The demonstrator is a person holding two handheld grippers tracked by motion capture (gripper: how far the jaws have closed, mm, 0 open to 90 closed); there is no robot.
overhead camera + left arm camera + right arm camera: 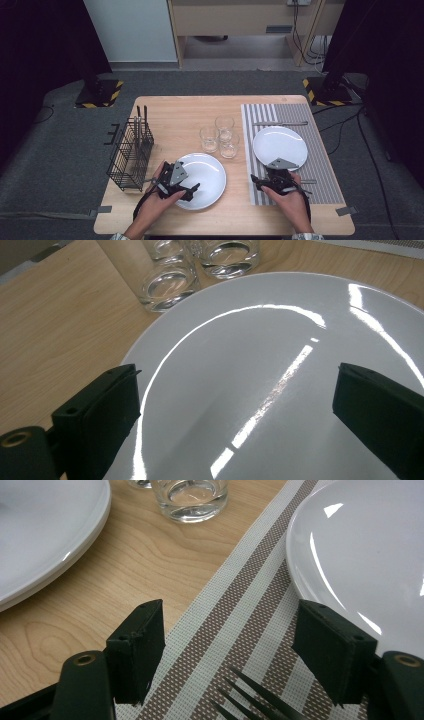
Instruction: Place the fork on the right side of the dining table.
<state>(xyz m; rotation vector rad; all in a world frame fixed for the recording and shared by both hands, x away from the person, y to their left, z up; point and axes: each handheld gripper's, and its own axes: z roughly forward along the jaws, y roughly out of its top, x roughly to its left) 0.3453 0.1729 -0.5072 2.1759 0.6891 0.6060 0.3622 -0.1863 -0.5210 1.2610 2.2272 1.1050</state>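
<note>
Right claw [227, 650]: wide, fork [255, 697] tines lying loose between, on the mat [235, 605].
Left claw [235, 405]: wide over a plate [260, 370] beside the mat.

- Ahead of your right gripper [230, 645], the striped placemat [240, 600] lies bare between plate [360, 555] and wood.
- Three glasses [222, 136] block the table's middle.

Black grippers [192, 188], grey triangular plates, brass screws

The wooden tabletop [175, 112] carries a striped placemat [240, 610] under the right jaws, glasses [220, 136] beyond, and a wire basket [131, 155].
</note>
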